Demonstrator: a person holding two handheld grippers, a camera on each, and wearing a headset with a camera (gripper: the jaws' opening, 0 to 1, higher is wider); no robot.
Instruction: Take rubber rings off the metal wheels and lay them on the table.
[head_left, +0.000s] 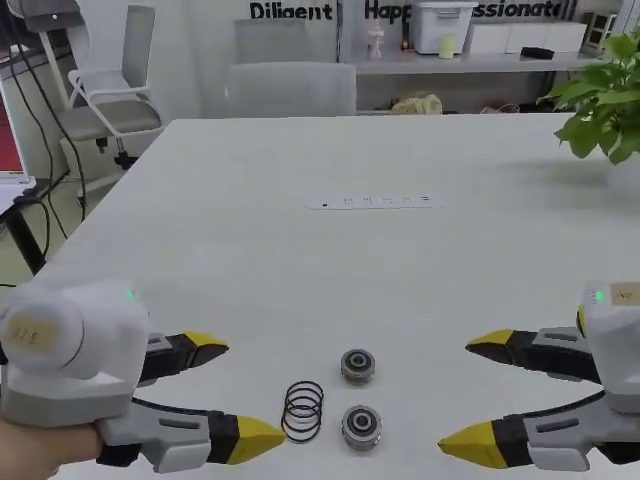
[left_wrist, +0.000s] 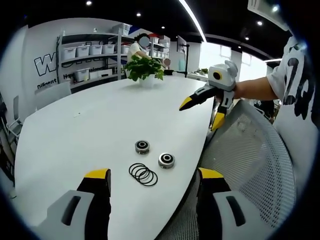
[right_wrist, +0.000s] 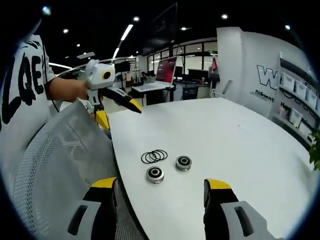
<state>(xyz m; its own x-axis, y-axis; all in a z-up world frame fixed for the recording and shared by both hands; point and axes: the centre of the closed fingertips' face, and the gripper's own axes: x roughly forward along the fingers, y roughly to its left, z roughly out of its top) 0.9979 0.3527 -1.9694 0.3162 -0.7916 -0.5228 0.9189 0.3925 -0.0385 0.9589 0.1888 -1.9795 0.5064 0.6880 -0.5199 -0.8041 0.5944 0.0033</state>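
Two small metal wheels lie flat near the table's front edge, one (head_left: 358, 365) behind the other (head_left: 361, 427). Just left of them lies a cluster of several thin black rubber rings (head_left: 302, 410), overlapping on the tabletop. My left gripper (head_left: 238, 395) is open at the lower left, its yellow tips pointing toward the rings from a short way off. At the lower right my right gripper (head_left: 478, 395) is open too, facing the wheels. The left gripper view has the rings (left_wrist: 143, 174) and both wheels (left_wrist: 142, 146) (left_wrist: 166, 160) ahead of its own jaws; the right gripper view has rings (right_wrist: 154, 156) and wheels (right_wrist: 155, 174) (right_wrist: 183, 162).
A white table (head_left: 330, 250) carries a flush socket strip (head_left: 368, 202) at mid-depth. A potted plant (head_left: 603, 90) stands at the far right. Chairs (head_left: 291, 88) sit behind the table, and a mesh chair back (left_wrist: 250, 160) is by the front edge.
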